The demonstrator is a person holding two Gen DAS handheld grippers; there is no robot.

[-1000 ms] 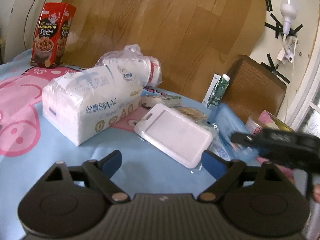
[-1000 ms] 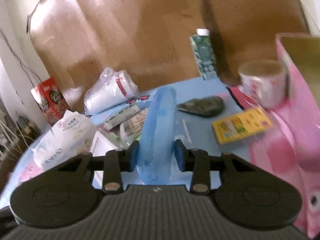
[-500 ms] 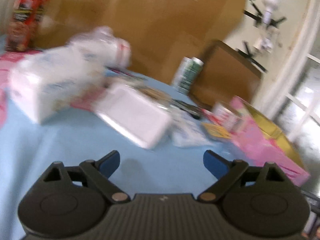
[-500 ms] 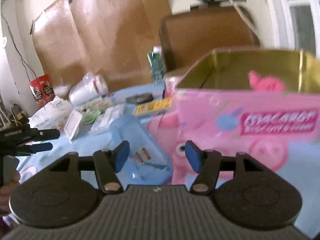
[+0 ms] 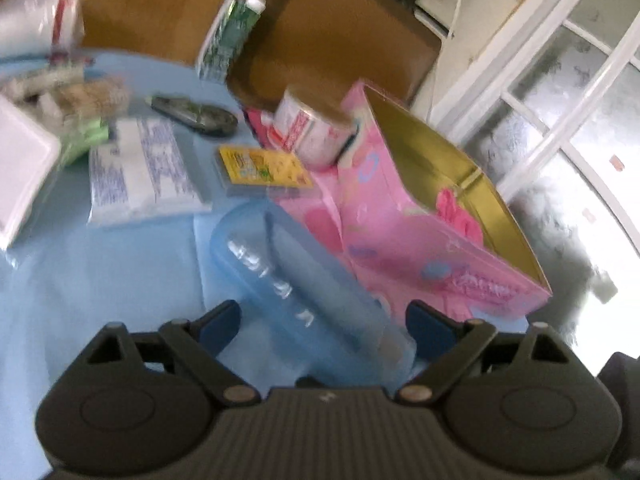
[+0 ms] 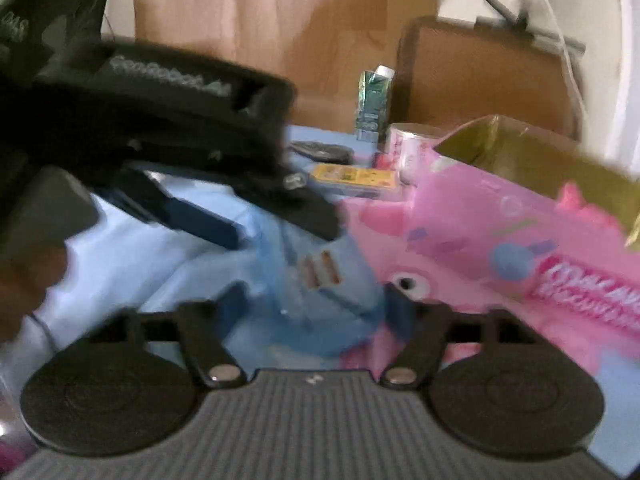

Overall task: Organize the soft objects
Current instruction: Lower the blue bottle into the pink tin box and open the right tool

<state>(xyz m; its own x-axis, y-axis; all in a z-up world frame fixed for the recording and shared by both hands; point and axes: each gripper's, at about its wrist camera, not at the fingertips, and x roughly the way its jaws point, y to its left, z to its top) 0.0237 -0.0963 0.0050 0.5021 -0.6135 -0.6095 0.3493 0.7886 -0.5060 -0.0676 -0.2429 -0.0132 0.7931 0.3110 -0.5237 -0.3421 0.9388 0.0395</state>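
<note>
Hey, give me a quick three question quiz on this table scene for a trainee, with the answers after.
1. True or false: the pink box is open at the top.
2. What lies right against its near side? A blue clear pouch; B red carton; C white case.
3. Name the upright thing beside the brown chair back.
Key: 1 true; 2 A; 3 green carton.

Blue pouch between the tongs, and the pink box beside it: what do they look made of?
The blue pouch looks like soft translucent plastic, glossy: highlights glint along its rounded edge and a label shows through in the right wrist view. The pink box looks like printed cardboard with a shiny gold lining, judging by its flat creased walls; blur leaves the finish uncertain.
</note>
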